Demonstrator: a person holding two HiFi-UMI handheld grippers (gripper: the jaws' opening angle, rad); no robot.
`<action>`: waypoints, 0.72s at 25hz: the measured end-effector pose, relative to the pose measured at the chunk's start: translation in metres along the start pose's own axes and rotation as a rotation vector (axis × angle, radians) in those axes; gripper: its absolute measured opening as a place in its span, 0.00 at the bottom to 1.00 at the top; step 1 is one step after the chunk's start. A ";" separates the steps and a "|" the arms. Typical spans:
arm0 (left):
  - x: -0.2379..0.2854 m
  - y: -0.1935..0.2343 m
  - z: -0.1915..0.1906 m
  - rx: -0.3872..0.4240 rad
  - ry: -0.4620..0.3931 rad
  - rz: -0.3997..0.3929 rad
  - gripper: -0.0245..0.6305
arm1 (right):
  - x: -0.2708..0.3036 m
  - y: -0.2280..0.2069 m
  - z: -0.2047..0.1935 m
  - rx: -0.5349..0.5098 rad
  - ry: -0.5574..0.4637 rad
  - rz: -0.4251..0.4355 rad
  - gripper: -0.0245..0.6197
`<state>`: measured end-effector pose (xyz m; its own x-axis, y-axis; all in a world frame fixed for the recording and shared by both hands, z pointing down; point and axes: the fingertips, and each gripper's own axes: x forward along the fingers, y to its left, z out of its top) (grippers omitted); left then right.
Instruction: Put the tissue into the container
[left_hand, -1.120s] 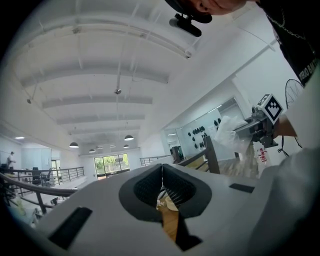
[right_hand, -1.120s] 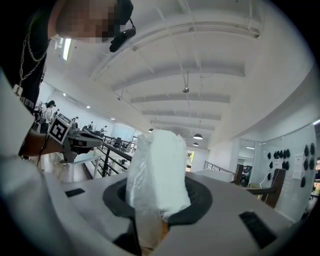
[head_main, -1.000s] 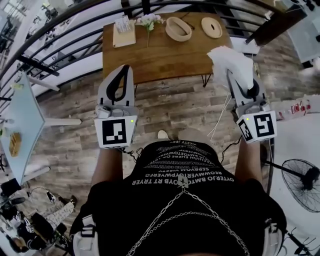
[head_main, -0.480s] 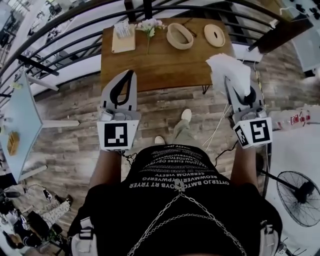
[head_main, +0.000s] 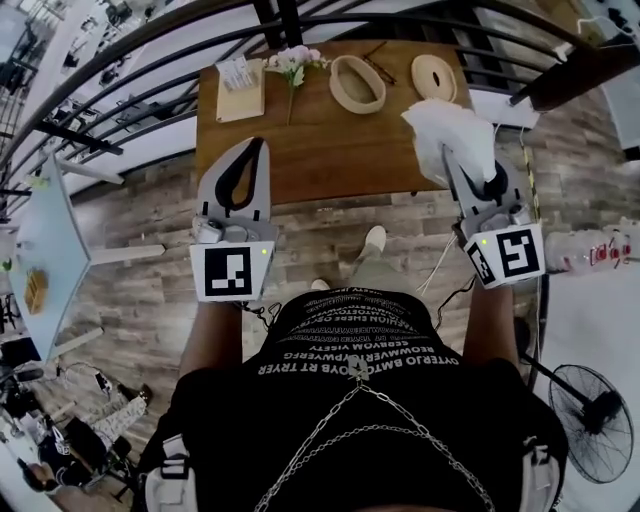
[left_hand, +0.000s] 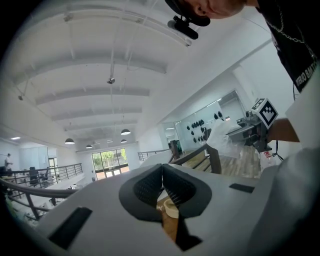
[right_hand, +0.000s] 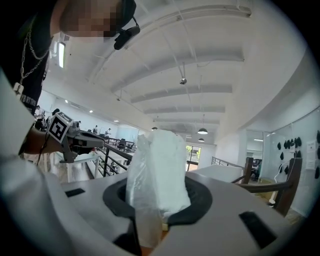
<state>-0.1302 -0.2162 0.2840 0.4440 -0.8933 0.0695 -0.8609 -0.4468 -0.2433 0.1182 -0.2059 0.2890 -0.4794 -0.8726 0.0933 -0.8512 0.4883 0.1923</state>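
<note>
A white tissue pack in clear wrap (head_main: 448, 130) (right_hand: 157, 167) stands up between the jaws of my right gripper (head_main: 458, 158) (right_hand: 159, 205), which is shut on it. The pack hangs over the right end of the wooden table (head_main: 320, 150). An oval wooden container (head_main: 357, 84) sits open at the table's far side, with its round lid (head_main: 433, 77) lying flat to its right. My left gripper (head_main: 256, 146) (left_hand: 161, 170) is held level with the table's near edge, shut and empty, its pads touching. From the left gripper view the tissue pack (left_hand: 221, 140) shows at the right.
A flower sprig (head_main: 291, 62) and a light wooden board with a small card (head_main: 240, 80) lie on the table's far left. Black railings (head_main: 120, 90) curve behind and beside the table. A pale blue table (head_main: 40, 250) is at the left, a floor fan (head_main: 590, 420) at the lower right.
The table has come nearer and now lies under both grippers' tips as the person steps forward. The right gripper keeps the tissue pack; the left stays shut.
</note>
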 end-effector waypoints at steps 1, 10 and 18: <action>0.010 -0.001 0.002 0.002 -0.001 0.002 0.08 | 0.006 -0.010 0.000 -0.001 -0.003 0.003 0.24; 0.088 -0.016 0.029 0.012 -0.010 0.055 0.08 | 0.035 -0.103 0.008 -0.030 -0.051 0.023 0.24; 0.133 -0.024 0.039 -0.004 0.005 0.147 0.08 | 0.051 -0.179 -0.002 -0.033 -0.064 0.045 0.24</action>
<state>-0.0401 -0.3226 0.2611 0.3119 -0.9493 0.0386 -0.9174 -0.3114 -0.2476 0.2464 -0.3381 0.2616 -0.5303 -0.8469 0.0403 -0.8216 0.5251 0.2218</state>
